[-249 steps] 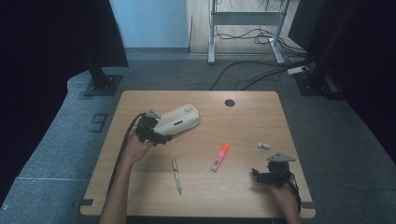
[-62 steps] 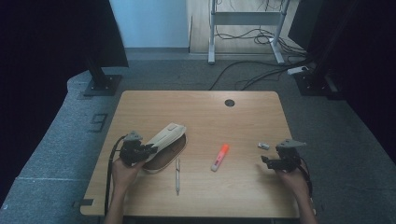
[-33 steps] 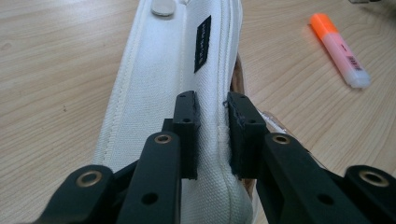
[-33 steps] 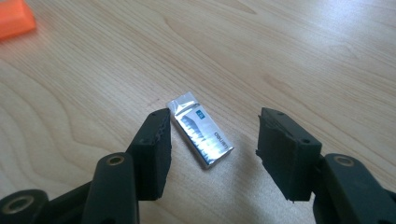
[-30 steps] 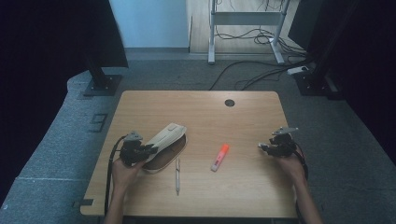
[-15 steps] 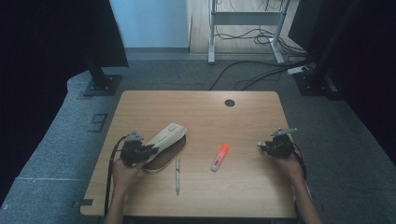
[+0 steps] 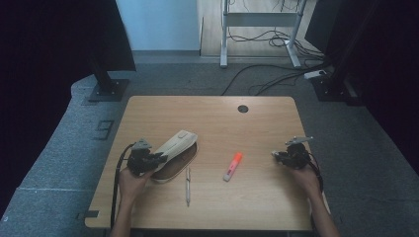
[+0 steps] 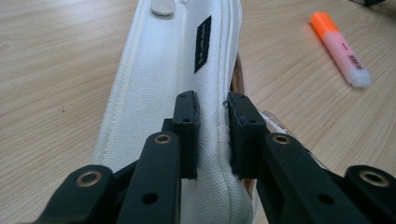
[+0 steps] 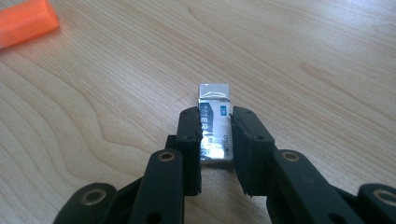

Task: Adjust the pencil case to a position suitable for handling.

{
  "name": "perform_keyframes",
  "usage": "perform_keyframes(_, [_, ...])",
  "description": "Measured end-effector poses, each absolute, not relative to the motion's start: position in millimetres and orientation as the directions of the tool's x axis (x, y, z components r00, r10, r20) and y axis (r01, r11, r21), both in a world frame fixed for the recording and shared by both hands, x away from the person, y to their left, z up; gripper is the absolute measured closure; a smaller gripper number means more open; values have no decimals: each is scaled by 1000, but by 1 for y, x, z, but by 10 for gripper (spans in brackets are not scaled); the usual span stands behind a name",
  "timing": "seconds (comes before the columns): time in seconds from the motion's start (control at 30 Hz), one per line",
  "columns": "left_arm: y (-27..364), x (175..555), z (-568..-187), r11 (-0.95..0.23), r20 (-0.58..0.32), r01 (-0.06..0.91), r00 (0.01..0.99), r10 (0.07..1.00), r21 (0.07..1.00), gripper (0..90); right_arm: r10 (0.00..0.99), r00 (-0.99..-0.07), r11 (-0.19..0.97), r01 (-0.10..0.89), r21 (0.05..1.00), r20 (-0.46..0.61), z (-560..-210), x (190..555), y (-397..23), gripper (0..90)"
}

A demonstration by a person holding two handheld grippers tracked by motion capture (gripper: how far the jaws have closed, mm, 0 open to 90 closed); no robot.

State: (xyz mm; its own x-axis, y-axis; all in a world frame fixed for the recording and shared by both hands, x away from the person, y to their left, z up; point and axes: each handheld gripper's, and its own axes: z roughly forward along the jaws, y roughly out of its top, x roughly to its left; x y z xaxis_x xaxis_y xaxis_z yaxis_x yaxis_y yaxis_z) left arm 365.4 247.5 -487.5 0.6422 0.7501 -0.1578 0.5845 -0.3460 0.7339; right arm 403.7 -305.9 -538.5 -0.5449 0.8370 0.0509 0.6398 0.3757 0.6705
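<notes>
A white zipped pencil case [image 7: 177, 146] lies at the table's left. My left gripper [image 7: 159, 159] is shut on its near edge, and the pads [image 8: 187, 116] pinch the seam of the pencil case [image 8: 159, 88]. At the right, my right gripper [image 7: 275, 155] rests low on the wood. A small eraser [image 9: 214, 95] in a silver-blue sleeve sits between its pads [image 9: 190, 130], which press on both sides. The jaws of my right gripper [image 9: 215, 116] have just been closing around it.
An orange highlighter [image 7: 232, 166] lies mid-table, and it appears again as the highlighter [image 8: 338, 46] and the highlighter [image 9: 23, 21]. A pen [image 7: 188, 184] lies beside the case. The wooden table [image 7: 222, 118] has a cable hole [image 7: 242, 108] at the back.
The pencil case has been dragged from the back left toward the front left in my left gripper. My right gripper moved up to the eraser and its jaws closed on it.
</notes>
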Motion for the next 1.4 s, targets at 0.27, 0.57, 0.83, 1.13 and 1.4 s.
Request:
perform_keyframes(0.27, [247, 364, -486, -336, -159, 585, 635, 756, 738, 755, 832, -551, 360, 627, 691, 67, -530, 396, -302, 720])
perform_keyframes(0.57, [246, 364, -486, -335, -159, 585, 634, 757, 739, 755, 813, -577, 362, 605, 709, 78, -514, 391, -294, 720])
perform_keyframes(0.83, [246, 364, -486, -331, -161, 586, 633, 757, 740, 755, 789, -609, 370, 581, 725, 86, -506, 390, -278, 719])
perform_keyframes(1.13, [247, 363, -485, -327, -159, 581, 631, 760, 746, 757, 766, -637, 384, 565, 730, 90, -503, 392, -262, 720])
perform_keyframes(1.4, [247, 363, -485, -324, -161, 580, 631, 759, 747, 758, 750, -655, 396, 553, 734, 89, -503, 396, -246, 719])
